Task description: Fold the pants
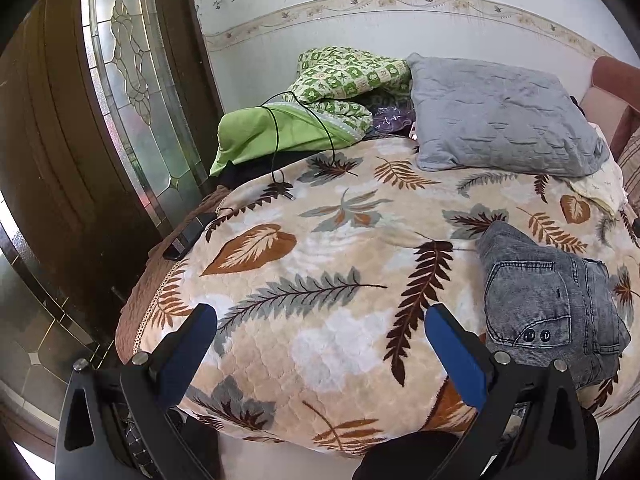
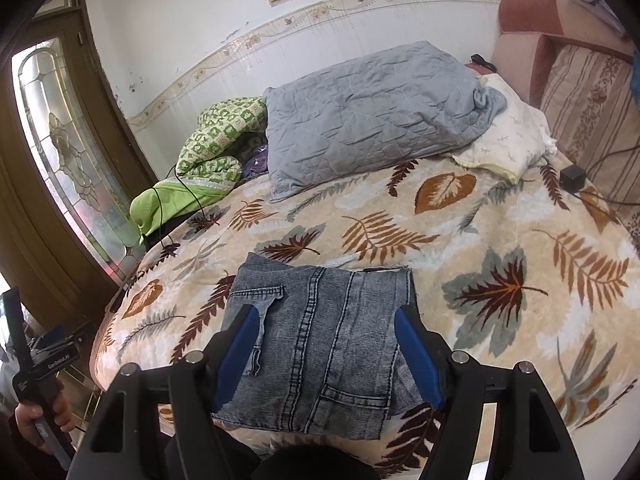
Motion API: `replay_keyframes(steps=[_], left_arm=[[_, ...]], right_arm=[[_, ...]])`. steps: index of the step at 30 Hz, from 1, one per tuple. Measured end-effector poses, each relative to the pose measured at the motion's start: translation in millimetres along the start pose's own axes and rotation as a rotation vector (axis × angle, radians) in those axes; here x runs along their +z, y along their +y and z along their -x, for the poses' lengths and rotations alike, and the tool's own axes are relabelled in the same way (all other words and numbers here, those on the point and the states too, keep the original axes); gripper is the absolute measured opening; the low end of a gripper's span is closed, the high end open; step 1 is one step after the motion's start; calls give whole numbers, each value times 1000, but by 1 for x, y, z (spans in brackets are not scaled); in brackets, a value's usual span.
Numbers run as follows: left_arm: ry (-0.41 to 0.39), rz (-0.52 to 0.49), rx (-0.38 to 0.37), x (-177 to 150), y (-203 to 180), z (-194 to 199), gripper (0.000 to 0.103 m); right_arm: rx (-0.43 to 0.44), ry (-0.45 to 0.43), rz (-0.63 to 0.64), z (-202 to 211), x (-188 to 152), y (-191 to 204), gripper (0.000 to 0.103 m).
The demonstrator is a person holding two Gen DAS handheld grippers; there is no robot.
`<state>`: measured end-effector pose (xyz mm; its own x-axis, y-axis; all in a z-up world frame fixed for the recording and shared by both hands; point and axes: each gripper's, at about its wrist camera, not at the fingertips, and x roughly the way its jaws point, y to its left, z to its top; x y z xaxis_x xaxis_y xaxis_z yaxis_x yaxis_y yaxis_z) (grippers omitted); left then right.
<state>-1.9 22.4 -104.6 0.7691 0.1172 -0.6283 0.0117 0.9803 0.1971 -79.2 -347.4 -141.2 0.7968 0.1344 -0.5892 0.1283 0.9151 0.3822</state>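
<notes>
Folded denim pants (image 2: 316,344) lying on bed blanket (image 2: 500,240), lower centre of right view, long axis running away from lens. Right claw (image 2: 328,356) released, straddling bundle, nearer. Left claw (image 1: 320,344) released, empty; pants at frame right.

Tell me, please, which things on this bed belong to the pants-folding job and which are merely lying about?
Job: folded grey jeans; right gripper, open above them; left gripper, open.

Lying about: grey pillow; green quilt; cream pillow; black cable; leaf blanket; black adapter.
</notes>
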Motion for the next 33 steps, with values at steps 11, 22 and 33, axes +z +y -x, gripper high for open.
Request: replay_keyframes(steps=[11, 22, 33], left_arm=[[5, -45, 0, 2, -18, 4, 103], [7, -105, -1, 3, -44, 9, 103], [11, -140, -5, 4, -58, 11, 103]], right_arm=[[8, -11, -84, 4, -2, -27, 73], [10, -6, -158, 6, -11, -59, 73], [14, -8, -238, 9, -16, -86, 73]])
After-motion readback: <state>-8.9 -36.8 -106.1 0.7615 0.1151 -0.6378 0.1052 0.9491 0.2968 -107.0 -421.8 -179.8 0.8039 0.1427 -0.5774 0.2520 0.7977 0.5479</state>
